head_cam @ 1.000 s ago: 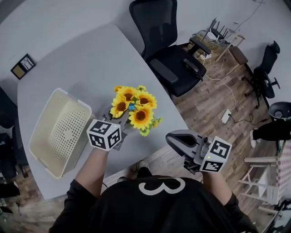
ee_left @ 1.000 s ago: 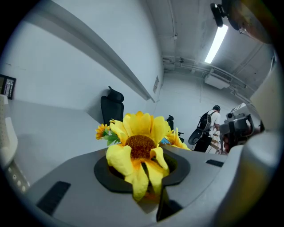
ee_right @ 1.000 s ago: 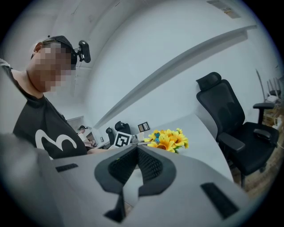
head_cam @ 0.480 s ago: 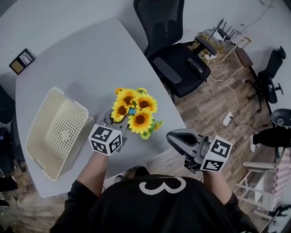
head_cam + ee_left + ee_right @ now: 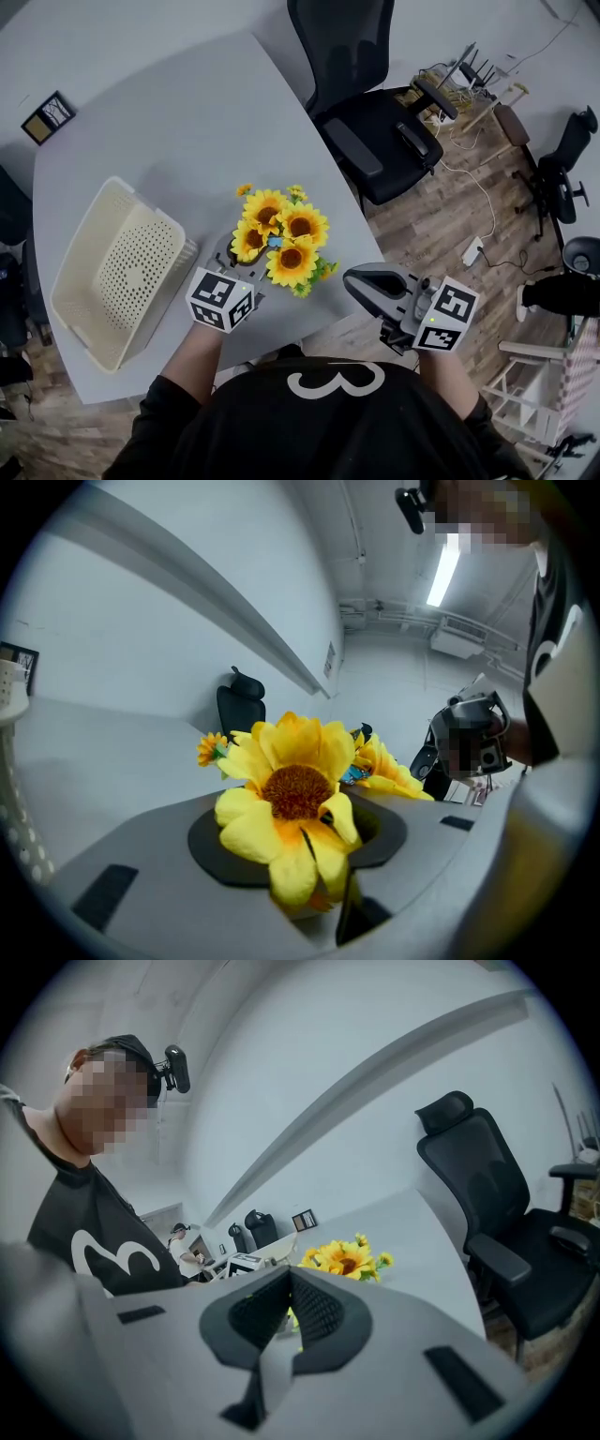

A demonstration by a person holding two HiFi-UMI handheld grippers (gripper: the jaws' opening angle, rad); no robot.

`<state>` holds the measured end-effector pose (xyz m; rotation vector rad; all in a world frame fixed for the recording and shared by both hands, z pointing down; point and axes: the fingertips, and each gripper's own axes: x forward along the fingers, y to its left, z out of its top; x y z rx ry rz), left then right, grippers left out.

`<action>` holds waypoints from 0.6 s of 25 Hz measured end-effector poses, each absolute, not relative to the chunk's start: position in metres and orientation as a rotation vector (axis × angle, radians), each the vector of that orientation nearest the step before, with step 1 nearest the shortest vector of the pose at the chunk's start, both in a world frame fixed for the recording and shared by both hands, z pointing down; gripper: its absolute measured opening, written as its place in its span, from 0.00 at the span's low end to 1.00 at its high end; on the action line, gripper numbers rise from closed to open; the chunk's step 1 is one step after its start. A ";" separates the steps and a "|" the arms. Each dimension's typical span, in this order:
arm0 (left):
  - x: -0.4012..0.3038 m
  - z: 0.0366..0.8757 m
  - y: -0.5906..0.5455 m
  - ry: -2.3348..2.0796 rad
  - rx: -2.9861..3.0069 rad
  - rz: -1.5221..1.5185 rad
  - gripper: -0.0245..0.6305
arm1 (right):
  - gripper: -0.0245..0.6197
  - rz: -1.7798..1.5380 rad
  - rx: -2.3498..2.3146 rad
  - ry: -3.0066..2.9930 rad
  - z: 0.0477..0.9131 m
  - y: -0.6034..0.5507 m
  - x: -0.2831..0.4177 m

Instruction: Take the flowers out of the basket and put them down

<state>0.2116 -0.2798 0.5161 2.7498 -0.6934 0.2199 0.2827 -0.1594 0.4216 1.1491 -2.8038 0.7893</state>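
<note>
Left fingers (image 5: pixel 141 855) opening, flowers (image 5: pixel 292 261) blooms upward

Black short-sleeved shirt (image 5: pixel 375 441) — big white "3" (image 5: pixel 335 382) on it.

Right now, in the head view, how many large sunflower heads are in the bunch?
4, clustered on the table: far-left head, far-right head, near-left head, near-right head. Small buds excluded; more may hide underneath.

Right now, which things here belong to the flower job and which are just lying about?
Job: flowers, between the opening jaws of the left gripper; basket, empty; table.
Lying about: right gripper, shut and idle; picture frame; office chair; power strip on the floor.
</note>
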 end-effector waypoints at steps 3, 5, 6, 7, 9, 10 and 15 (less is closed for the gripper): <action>0.208 0.517 -0.280 -0.712 2.739 0.226 0.34 | 0.05 0.785 1.141 -2.813 0.421 -0.163 0.283; 0.205 0.517 -0.281 -0.712 2.749 0.240 0.39 | 0.05 0.786 1.130 -2.818 0.422 -0.165 0.282; 0.204 0.516 -0.281 -0.710 2.758 0.248 0.42 | 0.05 0.787 1.125 -2.821 0.422 -0.166 0.281; 0.202 0.516 -0.281 -0.706 2.765 0.255 0.43 | 0.05 0.788 1.123 -2.823 0.422 -0.167 0.279; 0.198 0.516 -0.282 -0.696 2.764 0.263 0.46 | 0.05 0.793 1.121 -2.826 0.423 -0.169 0.277; 0.196 0.517 -0.282 -0.692 2.759 0.261 0.48 | 0.05 0.794 1.123 -2.828 0.423 -0.170 0.276; 0.190 0.517 -0.281 -0.704 2.718 0.234 0.52 | 0.05 0.794 1.167 -2.844 0.424 -0.176 0.273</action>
